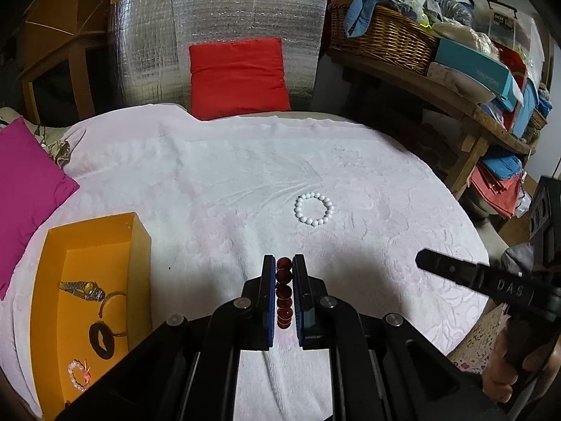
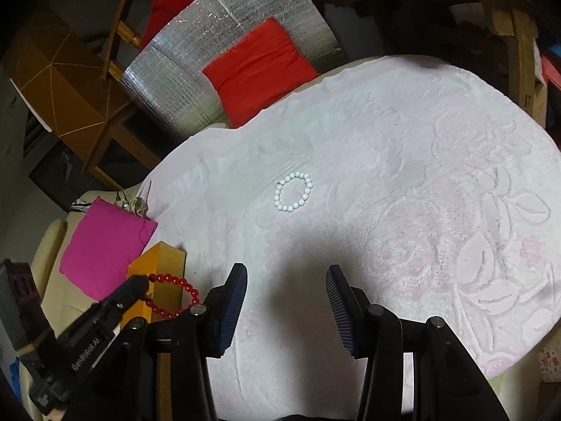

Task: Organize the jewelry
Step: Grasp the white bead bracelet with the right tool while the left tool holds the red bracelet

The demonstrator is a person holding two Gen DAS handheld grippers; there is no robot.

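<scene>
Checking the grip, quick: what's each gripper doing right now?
Left gripper: closed on the red bead bracelet.
Right gripper: open, holding nothing.

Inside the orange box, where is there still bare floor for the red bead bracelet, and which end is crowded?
The orange box is bare in its far half, between the far wall and the wristwatch. The near half is crowded: watch, thin bangle, black ring and pink bead bracelet. On the cloth, only the white bead bracelet lies.
</scene>
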